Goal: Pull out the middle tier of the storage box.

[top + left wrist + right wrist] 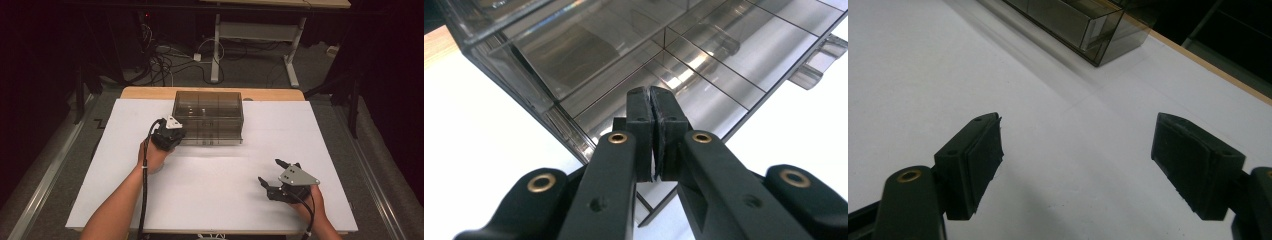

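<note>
While the left tongs (651, 107) sit pressed together with nothing between them at the lower front-left corner of the smoky clear drawer organizer (207, 117), which stands at the bench's (220, 195) far middle, the right tongs (272, 172) rest spread wide, well apart from that organizer

Bench (310, 165) carries a white top; bare wooden strip (150, 92) along its far edge, beyond the left tool. Grey floor (250, 70) past that. A tangle of cables (165, 62) lies on it, far left of the white legs (216, 50) of a second table (280, 4). Metal rails (45, 175) flank both sides. Surroundings dark, possibly curtained. Light falls from above.
</note>
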